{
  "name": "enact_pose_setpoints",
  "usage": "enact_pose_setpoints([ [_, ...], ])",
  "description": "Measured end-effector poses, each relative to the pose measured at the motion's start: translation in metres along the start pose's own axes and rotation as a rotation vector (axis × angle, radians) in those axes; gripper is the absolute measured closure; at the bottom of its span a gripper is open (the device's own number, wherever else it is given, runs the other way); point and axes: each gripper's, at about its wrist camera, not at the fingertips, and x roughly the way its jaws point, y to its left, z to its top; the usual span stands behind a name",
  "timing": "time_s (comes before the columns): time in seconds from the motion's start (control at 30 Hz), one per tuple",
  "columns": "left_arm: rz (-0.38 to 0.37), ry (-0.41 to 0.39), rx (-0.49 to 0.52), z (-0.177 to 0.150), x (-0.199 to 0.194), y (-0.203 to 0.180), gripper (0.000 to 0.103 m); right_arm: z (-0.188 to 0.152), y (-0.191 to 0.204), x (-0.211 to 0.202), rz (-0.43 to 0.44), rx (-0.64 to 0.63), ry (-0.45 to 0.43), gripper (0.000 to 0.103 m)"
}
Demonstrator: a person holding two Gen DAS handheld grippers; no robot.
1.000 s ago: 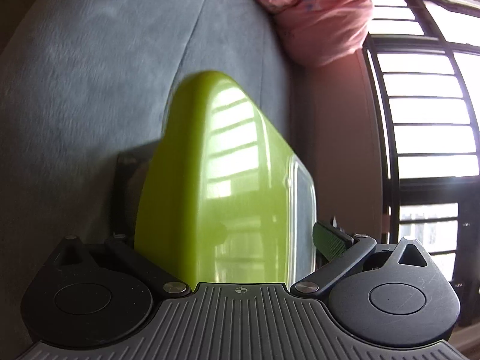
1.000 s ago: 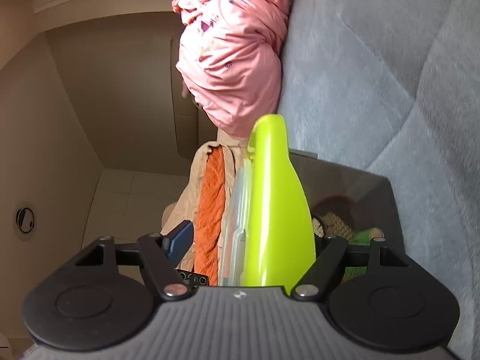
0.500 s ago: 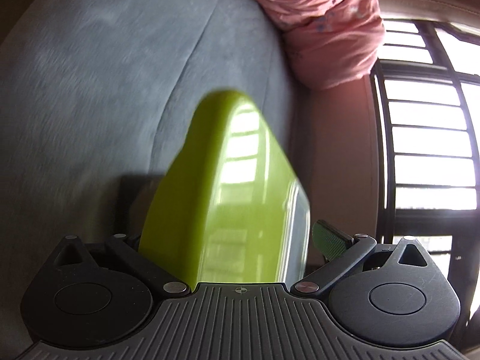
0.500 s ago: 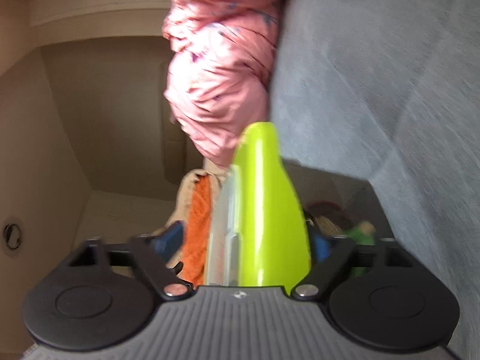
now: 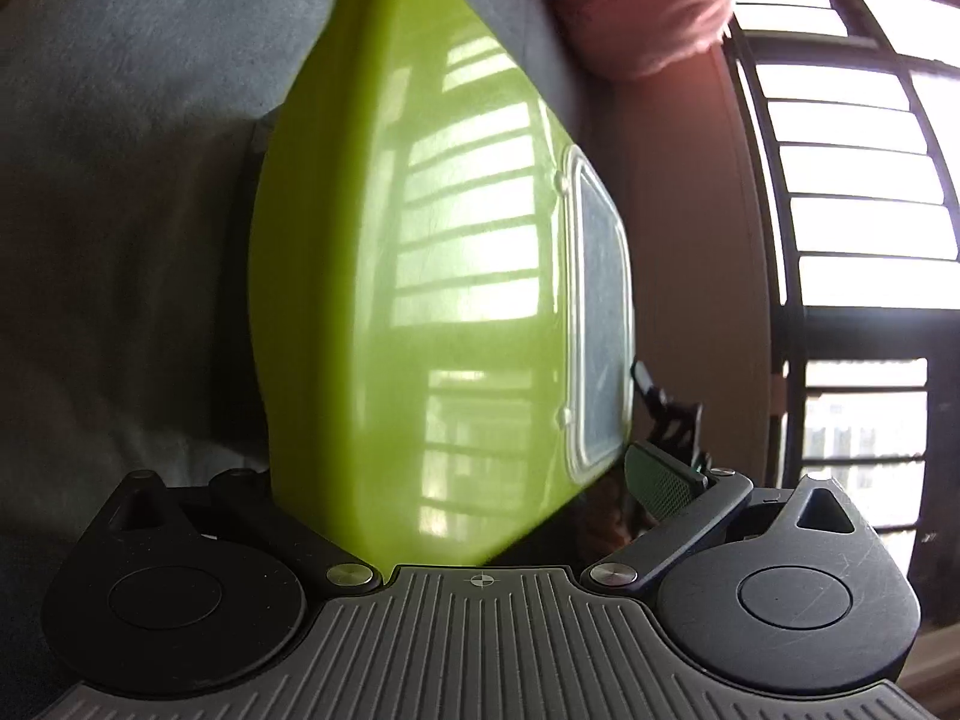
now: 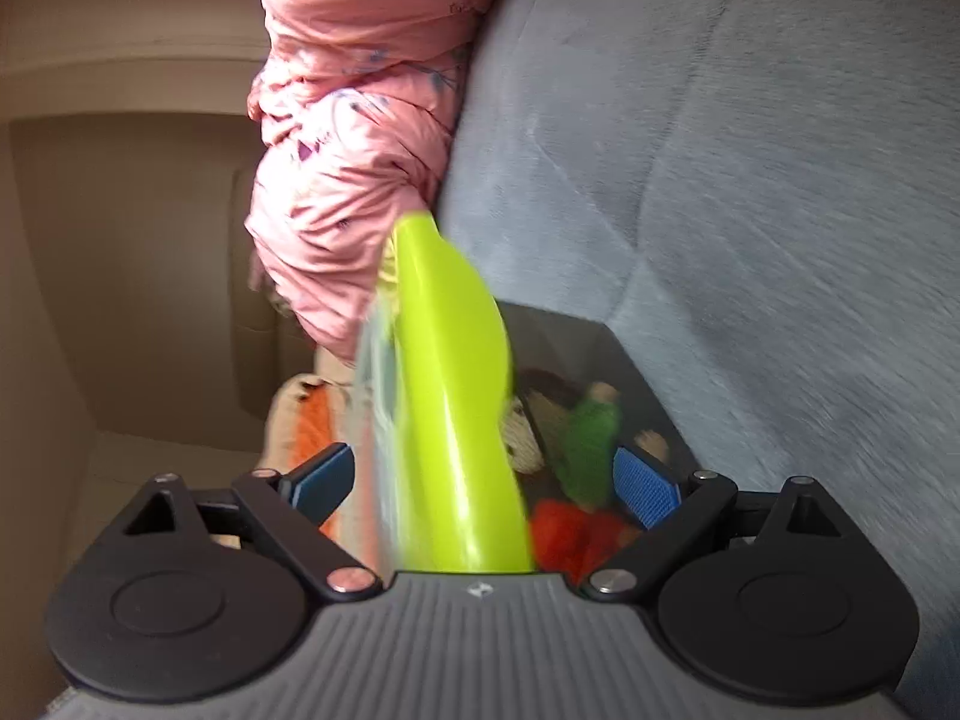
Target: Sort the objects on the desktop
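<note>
Left wrist view: the left gripper (image 5: 447, 468) has its jaws spread, the green pad (image 5: 660, 483) standing clear of the lime-green container (image 5: 420, 276) that fills the gap between them; whether the hidden far finger touches it I cannot tell. The container's clear lid (image 5: 600, 312) faces a barred window (image 5: 852, 210). The right gripper (image 6: 486, 480) is open too, blue pads (image 6: 645, 486) apart from the container's edge (blurred here). Behind sit a grey sofa (image 6: 750, 150), a pink cloth bundle (image 6: 348, 138) and a dark bin (image 6: 606, 354) holding green and red things.
</note>
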Motion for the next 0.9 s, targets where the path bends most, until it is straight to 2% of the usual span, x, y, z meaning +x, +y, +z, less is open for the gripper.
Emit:
enact_pose_setpoints([
  [0.17, -0.021, -0.061, -0.053, -0.013, -0.017, -0.004, 0.000, -0.020, 0.014, -0.002, -0.034, -0.106, 0.001, 0.012],
  [0.3, 0.085, -0.061, 0.103, -0.042, -0.022, -0.041, 0.000, -0.023, 0.017, -0.001, -0.058, -0.121, -0.004, 0.012],
  [0.4, 0.091, 0.013, 0.156, -0.061, -0.008, -0.062, 0.000, -0.020, 0.009, -0.002, -0.034, -0.066, -0.001, 0.010],
  [0.53, 0.032, 0.108, 0.187, -0.071, 0.039, -0.086, 0.000, -0.018, 0.004, 0.000, -0.017, -0.030, -0.002, 0.008],
  [0.67, 0.187, 0.045, 0.141, -0.061, 0.079, -0.079, 0.000, -0.022, 0.010, 0.001, -0.038, -0.084, -0.006, 0.009],
  [0.8, 0.210, -0.059, 0.027, -0.057, 0.085, -0.054, 0.000, -0.022, 0.011, 0.001, -0.038, -0.088, -0.008, 0.009],
  [0.9, 0.262, -0.140, -0.001, -0.047, 0.076, -0.047, 0.000, -0.028, 0.007, -0.003, -0.037, -0.087, -0.011, 0.009],
])
